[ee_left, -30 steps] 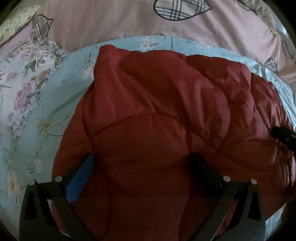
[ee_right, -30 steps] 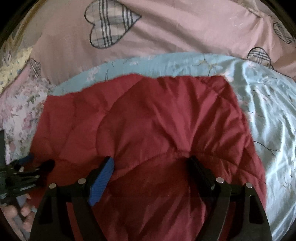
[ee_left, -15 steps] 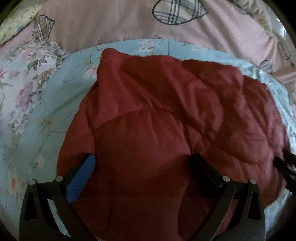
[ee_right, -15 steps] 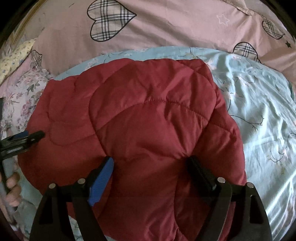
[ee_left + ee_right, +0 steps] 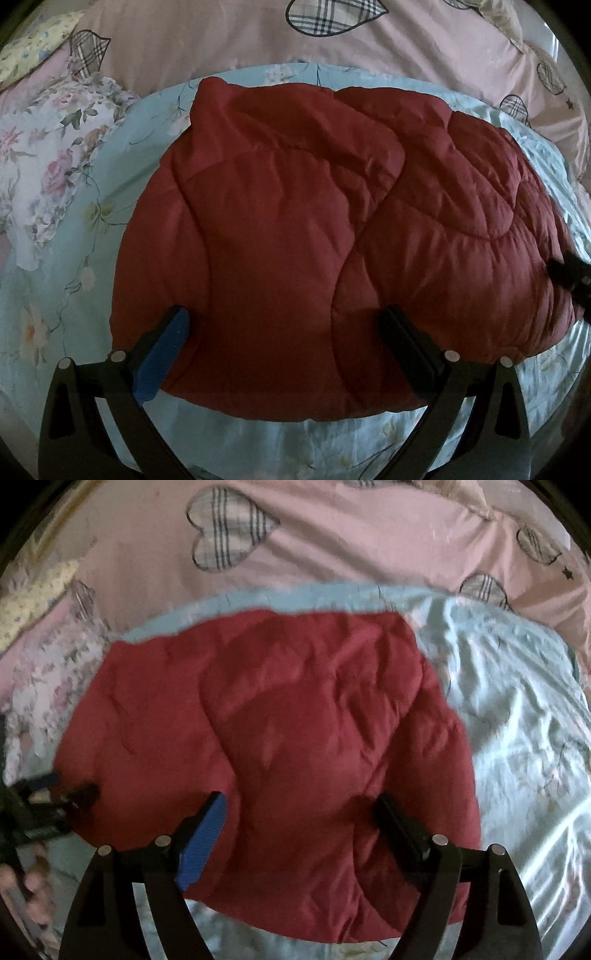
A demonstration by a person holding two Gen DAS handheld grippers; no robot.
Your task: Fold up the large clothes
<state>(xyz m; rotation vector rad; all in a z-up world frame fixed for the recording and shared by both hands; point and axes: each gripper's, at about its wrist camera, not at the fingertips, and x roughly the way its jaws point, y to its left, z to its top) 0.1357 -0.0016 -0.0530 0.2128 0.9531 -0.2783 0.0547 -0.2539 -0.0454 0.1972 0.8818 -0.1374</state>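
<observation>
From the left wrist view, the left gripper (image 5: 282,334) points steeply down over a folded dark red quilted jacket (image 5: 325,229), its jaws spread wide and empty above the cloth, one finger faced with a ribbed blue pad (image 5: 162,360), the other plain black. The jacket is puffy and stitched in curved seams, folded into a rounded bundle that lies on a pale blue floral sheet (image 5: 99,221). Beyond it lies a pink duvet with plaid hearts (image 5: 221,40), and at the left a ruffled cloth printed with roses (image 5: 40,158). The black tip of the right gripper (image 5: 570,273) shows at the jacket's right edge.

From the right wrist view, which is somewhat blurred, the right gripper (image 5: 299,823) also tilts down over the jacket (image 5: 295,720), jaws wide with nothing clamped. The wrinkled sheet (image 5: 517,720) spreads to the right. At the left edge the left gripper (image 5: 51,797) sits beside the jacket's edge, with a person's fingers (image 5: 29,882) below it.
</observation>
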